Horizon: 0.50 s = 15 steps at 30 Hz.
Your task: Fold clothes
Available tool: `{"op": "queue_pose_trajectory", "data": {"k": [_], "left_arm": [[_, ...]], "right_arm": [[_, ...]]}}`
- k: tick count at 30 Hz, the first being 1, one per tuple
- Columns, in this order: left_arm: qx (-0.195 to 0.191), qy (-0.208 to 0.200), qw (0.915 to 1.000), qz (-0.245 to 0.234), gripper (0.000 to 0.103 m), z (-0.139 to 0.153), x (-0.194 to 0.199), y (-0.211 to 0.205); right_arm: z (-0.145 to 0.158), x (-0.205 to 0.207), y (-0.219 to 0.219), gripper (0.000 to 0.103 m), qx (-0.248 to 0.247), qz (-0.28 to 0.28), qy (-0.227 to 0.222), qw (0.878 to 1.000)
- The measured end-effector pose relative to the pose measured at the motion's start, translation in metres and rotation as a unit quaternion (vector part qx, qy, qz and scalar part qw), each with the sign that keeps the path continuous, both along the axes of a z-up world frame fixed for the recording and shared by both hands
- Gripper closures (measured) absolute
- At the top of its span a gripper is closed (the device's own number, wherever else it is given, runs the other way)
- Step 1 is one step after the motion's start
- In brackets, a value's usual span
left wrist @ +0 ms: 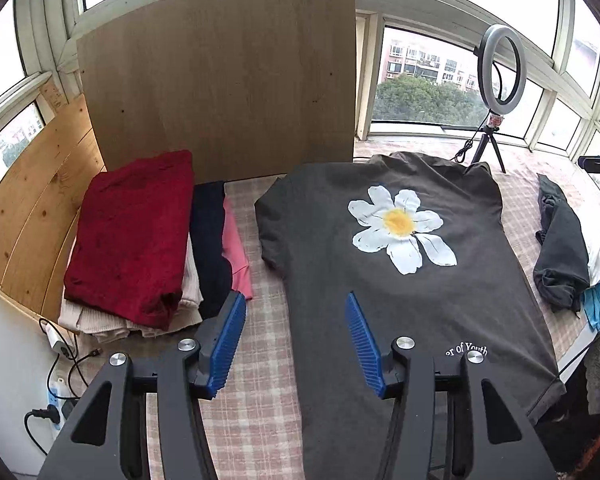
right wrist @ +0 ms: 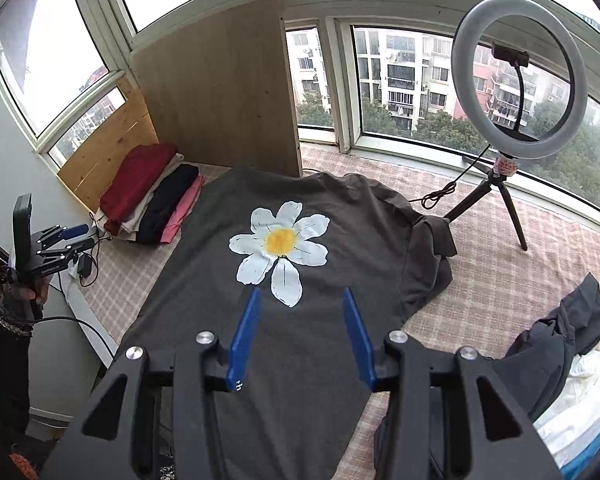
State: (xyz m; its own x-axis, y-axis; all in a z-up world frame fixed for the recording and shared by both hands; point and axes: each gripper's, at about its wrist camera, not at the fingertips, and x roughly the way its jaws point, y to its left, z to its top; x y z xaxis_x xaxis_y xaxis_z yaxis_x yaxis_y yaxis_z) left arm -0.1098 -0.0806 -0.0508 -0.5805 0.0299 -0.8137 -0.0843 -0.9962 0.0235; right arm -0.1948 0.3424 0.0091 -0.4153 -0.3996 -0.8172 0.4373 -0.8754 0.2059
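While the dark flower T-shirt lies spread on the checked cover, right of the folded stack, both the left gripper and right gripper hover above it, jaws spread and empty — its bunched right sleeve could fold in crooked.

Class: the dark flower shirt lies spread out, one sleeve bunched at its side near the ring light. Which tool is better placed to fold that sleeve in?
Probably the right tool: it hangs open over the shirt, near the bunched sleeve. The left tool is off beyond the opposite edge.
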Motion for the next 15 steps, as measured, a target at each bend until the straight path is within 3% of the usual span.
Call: {"op": "queue_pose_trajectory", "data": {"k": [4,8,9,12,15], "left_arm": [[0.0,-0.032,0.9995,-0.006,0.053,-0.029,-0.04,0.011],[-0.03,-0.051,0.9982,-0.012,0.051,-0.062,-0.08,0.014],[-0.026,-0.056,0.998,-0.013,0.051,-0.07,-0.091,0.011],[0.002,-0.067,0.9977,-0.01,0.051,-0.094,-0.12,-0.003],[0.03,-0.087,0.9956,0.012,0.051,-0.12,-0.143,-0.019]], "right_arm": [[-0.044,-0.055,-0.038,0.061,0.019,0.025,-0.011,0.999],[-0.073,-0.105,-0.088,0.061,0.022,0.067,-0.021,0.997],[-0.079,-0.116,-0.102,0.061,0.019,0.085,-0.026,0.996],[-0.1,-0.148,-0.153,0.047,0.016,0.148,-0.034,0.988],[-0.125,-0.185,-0.211,0.045,0.043,0.197,-0.028,0.979]]}}
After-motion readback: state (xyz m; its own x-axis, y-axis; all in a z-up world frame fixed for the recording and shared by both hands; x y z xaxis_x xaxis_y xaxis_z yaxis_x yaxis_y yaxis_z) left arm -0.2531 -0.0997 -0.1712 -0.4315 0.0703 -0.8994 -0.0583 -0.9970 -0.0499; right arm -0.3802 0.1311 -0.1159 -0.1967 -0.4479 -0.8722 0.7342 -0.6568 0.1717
